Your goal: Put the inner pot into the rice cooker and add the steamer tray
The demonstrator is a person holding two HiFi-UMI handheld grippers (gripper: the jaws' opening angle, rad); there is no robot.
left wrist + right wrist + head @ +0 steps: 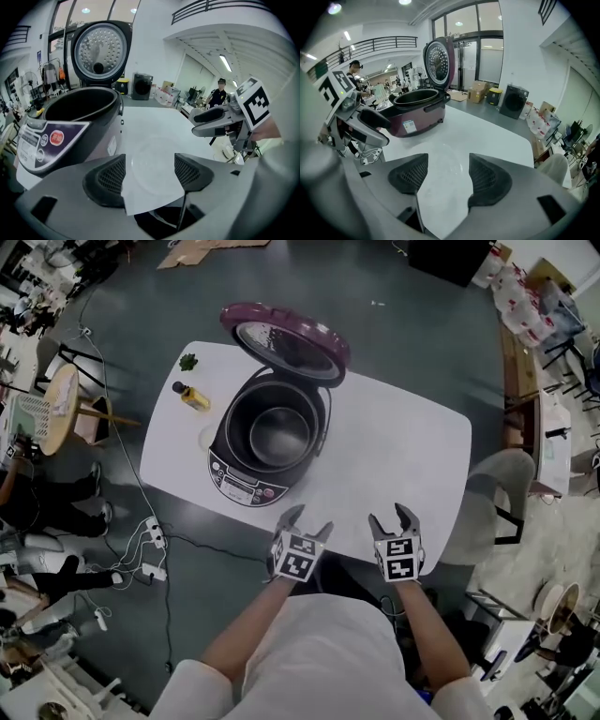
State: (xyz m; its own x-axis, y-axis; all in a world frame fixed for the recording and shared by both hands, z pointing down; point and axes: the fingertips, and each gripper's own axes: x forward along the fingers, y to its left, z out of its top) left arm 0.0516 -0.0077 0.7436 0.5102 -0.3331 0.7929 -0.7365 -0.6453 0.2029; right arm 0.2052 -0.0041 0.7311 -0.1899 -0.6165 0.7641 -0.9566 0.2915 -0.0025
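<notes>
the rice cooker (246,479) stands left of centre on the table (403,451), its lid (286,341) raised behind, a bottle (193,397) just left.

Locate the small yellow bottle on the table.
In the head view, the yellow bottle lies on the white table, left side, just left of the open rice cooker, with a small green item beyond it.

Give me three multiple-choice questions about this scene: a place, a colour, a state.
1. Where is the small yellow bottle relative to the rice cooker? A inside it; B on the table beside it; C underneath it.
2. What colour is the outer rim of the lid? A purple; B green; C orange.
3. The lid is: A shut; B open; C detached.
Answers: B, it stands on the white table left of the cooker; A, the rim shows purple; B, it stands raised at the back.
</notes>
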